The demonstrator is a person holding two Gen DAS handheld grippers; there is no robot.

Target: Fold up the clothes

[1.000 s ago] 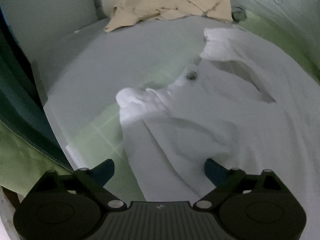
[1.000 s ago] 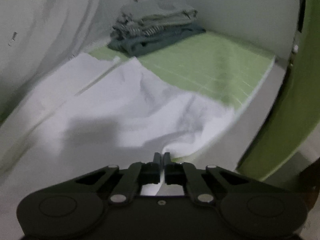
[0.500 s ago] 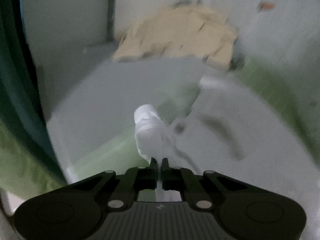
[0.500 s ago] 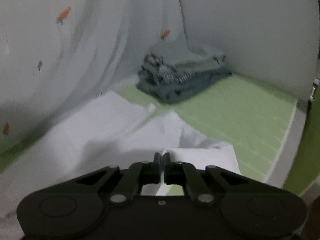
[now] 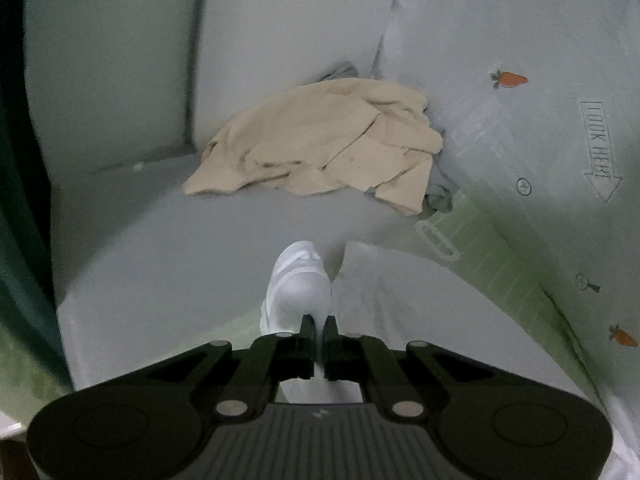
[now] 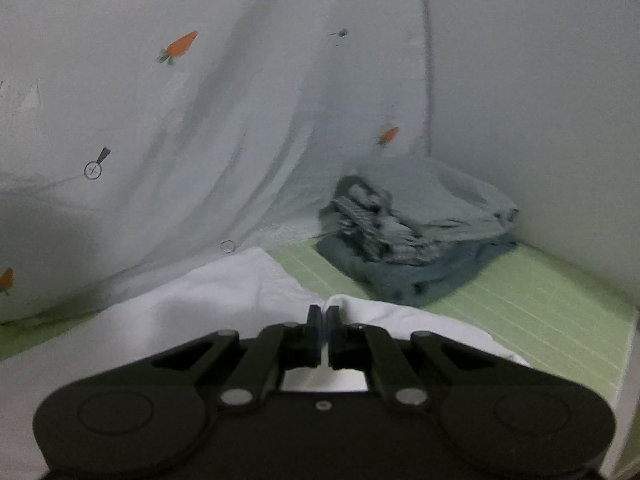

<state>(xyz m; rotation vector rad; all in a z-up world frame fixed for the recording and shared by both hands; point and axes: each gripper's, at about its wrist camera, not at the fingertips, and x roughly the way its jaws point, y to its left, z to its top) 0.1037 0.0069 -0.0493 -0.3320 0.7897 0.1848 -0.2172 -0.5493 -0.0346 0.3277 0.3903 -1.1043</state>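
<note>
Grippers, left [image 5: 319, 322] and right [image 6: 324, 313], both pinching white garment [image 5: 298, 280].

We see both views dim, grey and grainy, with no glare. Fisheye bending curves the edges and blackens the corners. In the right view the far folded pile [image 6: 416, 236] is smeared by blur. In the left view a soft shadow darkens the tabletop [image 5: 168, 248] beyond the white cloth [image 5: 298, 288].

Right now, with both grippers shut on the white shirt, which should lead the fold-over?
Probably the left gripper: the white shirt bunches before its fingers. The right gripper pinches an edge lying flat.
</note>
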